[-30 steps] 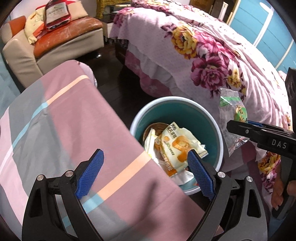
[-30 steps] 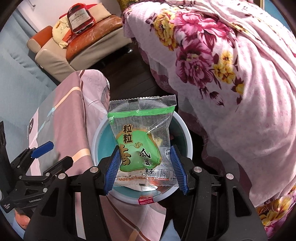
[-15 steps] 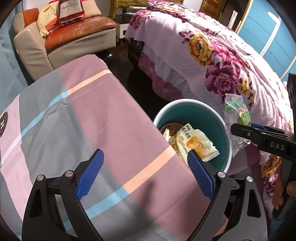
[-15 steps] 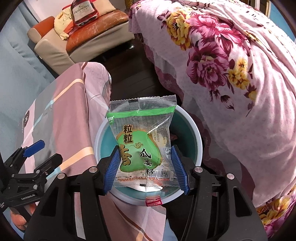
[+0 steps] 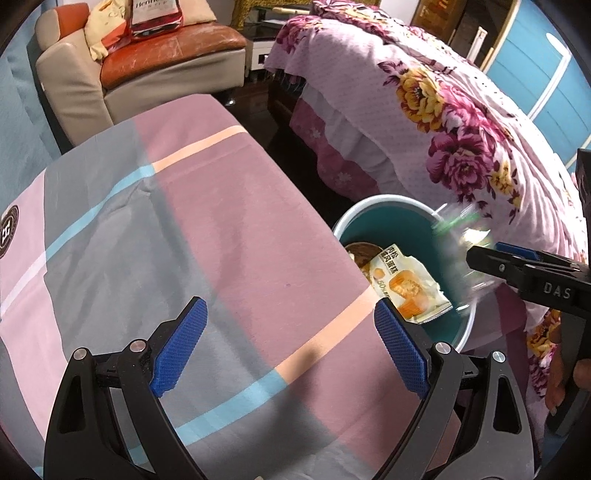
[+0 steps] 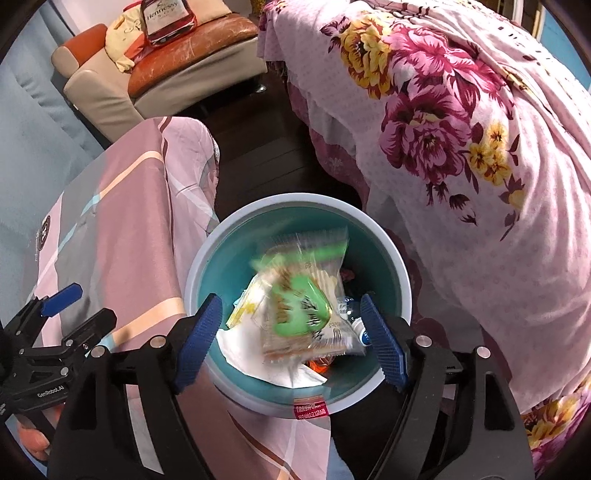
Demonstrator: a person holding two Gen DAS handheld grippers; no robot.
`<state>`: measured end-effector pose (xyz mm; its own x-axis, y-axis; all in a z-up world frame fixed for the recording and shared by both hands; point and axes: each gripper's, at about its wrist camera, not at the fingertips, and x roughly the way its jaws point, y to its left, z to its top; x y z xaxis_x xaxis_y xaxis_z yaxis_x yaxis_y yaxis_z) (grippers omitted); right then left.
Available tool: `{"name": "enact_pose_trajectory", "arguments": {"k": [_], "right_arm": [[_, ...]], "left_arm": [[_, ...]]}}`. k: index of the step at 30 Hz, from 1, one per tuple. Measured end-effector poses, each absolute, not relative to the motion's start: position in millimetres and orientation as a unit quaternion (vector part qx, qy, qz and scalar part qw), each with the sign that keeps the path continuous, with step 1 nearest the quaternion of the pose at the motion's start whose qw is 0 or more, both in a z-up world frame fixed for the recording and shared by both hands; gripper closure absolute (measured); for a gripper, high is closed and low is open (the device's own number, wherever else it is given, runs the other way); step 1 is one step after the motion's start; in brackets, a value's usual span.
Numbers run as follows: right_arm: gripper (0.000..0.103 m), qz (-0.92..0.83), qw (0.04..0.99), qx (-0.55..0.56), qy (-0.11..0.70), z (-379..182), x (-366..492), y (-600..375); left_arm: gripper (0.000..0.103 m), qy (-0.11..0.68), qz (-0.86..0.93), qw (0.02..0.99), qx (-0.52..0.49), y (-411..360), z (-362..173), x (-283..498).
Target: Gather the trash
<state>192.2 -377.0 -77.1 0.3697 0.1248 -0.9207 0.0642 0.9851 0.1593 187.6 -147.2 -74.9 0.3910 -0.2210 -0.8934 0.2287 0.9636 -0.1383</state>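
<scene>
A teal trash bin with a white rim stands on the floor between the striped bed and the floral bed; it also shows in the left wrist view. A green snack packet, blurred, is falling free into the bin, seen as a blur in the left wrist view. My right gripper is open and empty just above the bin. An orange wrapper and white paper lie inside. My left gripper is open and empty over the striped bedsheet.
A floral pink bedspread hangs close on the bin's right. A beige and orange sofa with a Hennessy-printed cushion stands at the back. Dark floor lies between the beds.
My right gripper opened and let go of the green packet, which now drops into the bin. My left gripper moved further left over the striped bed, away from the bin.
</scene>
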Motion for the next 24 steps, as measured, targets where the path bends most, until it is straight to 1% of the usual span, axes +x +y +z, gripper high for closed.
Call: {"name": "enact_pose_trajectory", "arguments": {"k": [4, 8, 10, 12, 14, 16, 24], "right_arm": [[0.026, 0.015, 0.823, 0.085, 0.562, -75.4, 189.7, -378.1], [0.020, 0.019, 0.824, 0.082, 0.560, -70.3, 180.1, -374.8], [0.020, 0.018, 0.827, 0.075, 0.556, -64.9, 173.7, -373.0], [0.016, 0.016, 0.831, 0.064, 0.552, -59.1, 167.8, -371.4], [0.013, 0.018, 0.835, 0.057, 0.548, -52.2, 160.7, -369.3], [0.011, 0.016, 0.838, 0.050, 0.543, -45.6, 153.8, -368.6], [0.008, 0.013, 0.847, 0.038, 0.531, -29.0, 120.7, -363.3]], "left_arm": [[0.011, 0.539, -0.135, 0.831, 0.000, -145.9, -76.4, 187.1], [0.011, 0.538, -0.135, 0.832, -0.002, -144.5, -73.1, 183.0], [0.011, 0.536, -0.135, 0.834, -0.002, -144.8, -70.2, 180.5], [0.010, 0.532, -0.134, 0.836, -0.001, -144.7, -65.8, 176.7], [0.005, 0.528, -0.132, 0.839, -0.001, -143.6, -60.4, 171.3], [0.004, 0.523, -0.131, 0.842, -0.001, -142.7, -55.4, 167.3], [0.004, 0.515, -0.127, 0.847, -0.006, -136.4, -37.7, 145.0]]}}
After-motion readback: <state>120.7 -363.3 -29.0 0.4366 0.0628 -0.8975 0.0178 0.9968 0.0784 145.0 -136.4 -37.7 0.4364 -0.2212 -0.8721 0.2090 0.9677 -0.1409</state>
